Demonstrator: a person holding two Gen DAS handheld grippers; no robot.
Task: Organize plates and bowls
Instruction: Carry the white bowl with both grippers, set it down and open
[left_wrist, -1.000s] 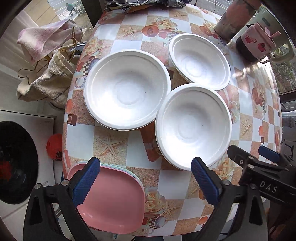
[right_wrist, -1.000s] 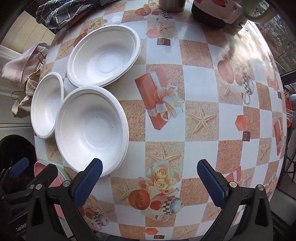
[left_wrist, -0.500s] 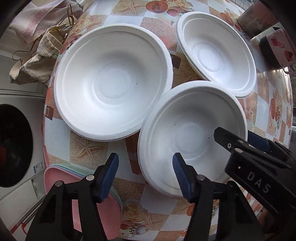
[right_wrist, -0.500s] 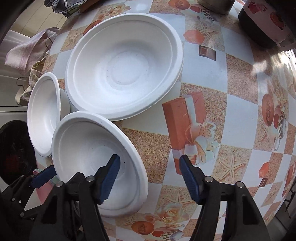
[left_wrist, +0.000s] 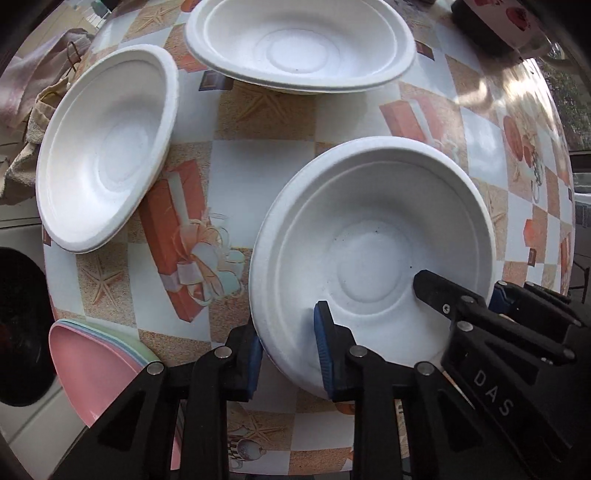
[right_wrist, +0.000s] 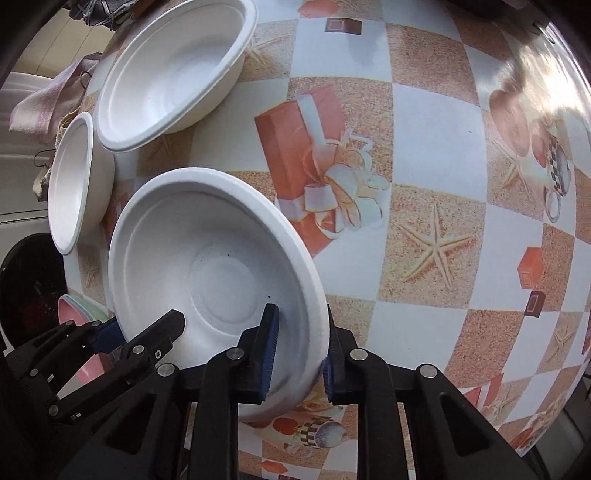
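A white foam bowl (left_wrist: 373, 236) is held by both grippers at its near rim. My left gripper (left_wrist: 288, 350) is shut on its left rim, one finger inside and one outside. My right gripper (right_wrist: 297, 350) is shut on its right rim; the bowl (right_wrist: 207, 254) looks tilted and slightly raised. The right gripper also shows in the left wrist view (left_wrist: 480, 314), and the left gripper in the right wrist view (right_wrist: 122, 339). Two more white bowls (left_wrist: 107, 147) (left_wrist: 299, 44) sit on the table behind. A stack of pink and pastel plates (left_wrist: 96, 362) lies at the near left edge.
The round table (right_wrist: 424, 184) has a checked cloth with starfish and gift prints. A dark jar with a red-patterned lid (left_wrist: 498, 22) stands at the back right. Towels (left_wrist: 26, 110) hang beyond the table's left edge, above a washing machine door (left_wrist: 18, 325).
Both grippers closed in on the nearest bowl and shut on its rim. The bowl has moved right, away from the other two bowls.
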